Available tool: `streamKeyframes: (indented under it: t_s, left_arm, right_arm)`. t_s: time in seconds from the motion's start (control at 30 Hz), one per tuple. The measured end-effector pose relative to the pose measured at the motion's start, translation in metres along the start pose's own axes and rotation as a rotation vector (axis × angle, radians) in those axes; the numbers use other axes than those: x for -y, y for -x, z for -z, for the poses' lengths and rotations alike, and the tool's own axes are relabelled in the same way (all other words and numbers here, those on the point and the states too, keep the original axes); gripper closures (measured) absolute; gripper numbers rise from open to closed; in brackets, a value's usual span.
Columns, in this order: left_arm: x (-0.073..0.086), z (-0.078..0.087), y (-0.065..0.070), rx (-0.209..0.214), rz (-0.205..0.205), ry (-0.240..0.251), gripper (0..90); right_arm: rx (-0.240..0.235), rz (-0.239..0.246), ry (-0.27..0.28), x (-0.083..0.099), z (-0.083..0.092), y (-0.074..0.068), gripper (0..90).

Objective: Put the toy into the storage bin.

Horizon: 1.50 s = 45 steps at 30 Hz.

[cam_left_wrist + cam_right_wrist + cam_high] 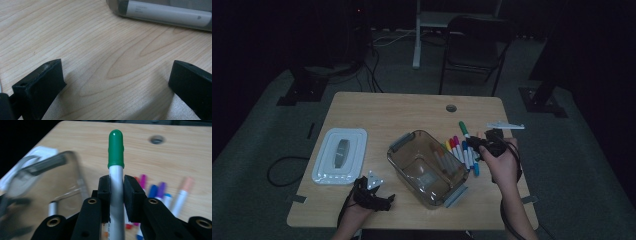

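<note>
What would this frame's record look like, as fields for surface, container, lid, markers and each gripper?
surface: wooden table
container: clear bin, open, mid-table
lid: white lid, flat on the table left of the bin
markers: loose markers lying right of the bin
right gripper: shut on green-capped marker
left gripper: open, low over bare wood

Dim lab: cables (pixel 377 60), rig stands (pixel 307 85).

High view above table (pixel 362 107) looking down, gripper views close, low — all share its wood, container (pixel 424 165).
</note>
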<state>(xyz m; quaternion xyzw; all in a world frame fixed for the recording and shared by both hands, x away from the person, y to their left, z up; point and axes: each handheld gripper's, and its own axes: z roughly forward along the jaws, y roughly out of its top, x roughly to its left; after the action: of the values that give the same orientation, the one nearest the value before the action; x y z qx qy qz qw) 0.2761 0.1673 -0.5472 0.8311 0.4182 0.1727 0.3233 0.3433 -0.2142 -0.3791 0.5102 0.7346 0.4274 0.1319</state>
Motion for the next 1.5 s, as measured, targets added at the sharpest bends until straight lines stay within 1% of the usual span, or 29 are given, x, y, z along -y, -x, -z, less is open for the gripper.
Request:
streamKeyframes:
  t_s: [0.03,0.07,0.1,0.13,0.2,0.27,0.33,0.4,0.47,0.53,0.67,0.8,0.83,0.87,0.9,0.93,0.97,1.03,1.07,1.1,1.13,1.17,1.23,1.27,1.3,1.37,1.5]
  left_arm:
    - [0.000,0.000,0.000,0.000,0.000,0.000,0.6]
    - [0.000,0.000,0.000,0.000,0.000,0.000,0.6]
    - [0.000,0.000,0.000,0.000,0.000,0.000,0.6]
    - [0.000,0.000,0.000,0.000,0.000,0.000,0.6]
    - [0.000,0.000,0.000,0.000,0.001,0.001,0.6]
    - [0.000,0.000,0.000,-0.001,0.002,0.001,0.6]
    - [0.000,0.000,0.000,-0.004,0.007,0.001,0.6]
    - [0.000,0.000,0.000,-0.004,0.007,0.001,0.6]
    - [0.000,0.000,0.000,-0.004,0.007,0.001,0.6]
    - [0.000,0.000,0.000,-0.004,0.005,0.001,0.6]
    - [0.000,0.000,0.000,-0.005,0.006,0.002,0.6]
    - [0.000,0.000,0.000,-0.004,0.006,0.002,0.6]
    - [0.000,0.000,0.000,-0.004,0.007,0.003,0.6]
    - [0.000,0.000,0.000,-0.004,0.007,0.003,0.6]
    - [0.000,0.000,0.000,-0.004,0.005,0.001,0.6]
    - [0.000,0.000,0.000,-0.004,0.004,0.001,0.6]
    - [0.000,0.000,0.000,-0.003,0.003,0.002,0.6]
    - [0.000,0.000,0.000,-0.001,0.002,0.003,0.6]
    - [0.000,0.000,0.000,-0.001,0.002,0.003,0.6]
    - [0.000,0.000,0.000,-0.001,0.002,0.003,0.6]
    - [0.000,0.000,0.000,-0.002,0.002,0.003,0.6]
    - [0.000,0.000,0.000,-0.002,0.001,0.003,0.6]
    - [0.000,0.000,0.000,-0.001,0.002,0.003,0.6]
    - [0.000,0.000,0.000,-0.001,0.002,0.003,0.6]
    - [0.000,0.000,0.000,-0.001,0.002,0.003,0.6]
    - [0.000,0.000,0.000,-0.001,0.002,0.002,0.6]
    - [0.000,0.000,0.000,-0.002,0.001,0.002,0.6]
  right_arm:
    - [0.000,0.000,0.000,0.000,0.000,0.000,76.6]
    - [-0.021,0.015,0.003,-0.002,0.000,-0.007,76.6]
    - [-0.021,0.015,0.003,-0.002,0.000,-0.007,76.6]
    - [-0.082,0.064,-0.011,-0.007,-0.001,-0.027,76.5]
    - [-0.104,0.101,-0.028,-0.008,-0.004,-0.038,76.6]
    - [-0.144,0.130,-0.044,-0.009,-0.010,-0.049,76.5]
    - [-0.154,0.164,-0.057,-0.008,-0.017,-0.058,76.5]
    - [-0.174,0.177,-0.080,-0.007,-0.025,-0.066,76.5]
    - [-0.179,0.197,-0.104,-0.006,-0.032,-0.071,76.5]
    - [-0.208,0.199,-0.128,-0.004,-0.040,-0.077,76.5]
    - [-0.252,0.224,-0.180,0.000,-0.053,-0.089,76.5]
    - [-0.268,0.261,-0.236,0.004,-0.069,-0.098,76.5]
    - [-0.274,0.262,-0.249,0.005,-0.072,-0.100,76.5]
    - [-0.274,0.262,-0.249,0.005,-0.072,-0.100,76.5]
    - [-0.284,0.260,-0.265,0.006,-0.076,-0.101,76.5]
    - [-0.283,0.270,-0.290,0.008,-0.083,-0.103,76.5]
    - [-0.289,0.272,-0.305,0.009,-0.088,-0.104,76.5]
    - [-0.301,0.266,-0.332,0.011,-0.096,-0.105,76.5]
    - [-0.301,0.266,-0.332,0.011,-0.096,-0.105,76.5]
    - [-0.306,0.268,-0.349,0.012,-0.100,-0.106,76.5]
    - [-0.302,0.267,-0.383,0.015,-0.109,-0.108,76.5]
    - [-0.293,0.276,-0.395,0.016,-0.113,-0.110,76.5]
    - [-0.297,0.271,-0.417,0.018,-0.120,-0.112,76.5]
    - [-0.297,0.271,-0.417,0.018,-0.120,-0.112,76.5]
    - [-0.297,0.269,-0.432,0.020,-0.127,-0.114,76.5]
    - [-0.294,0.273,-0.461,0.022,-0.134,-0.116,76.5]
    - [-0.301,0.266,-0.520,0.027,-0.145,-0.115,76.5]
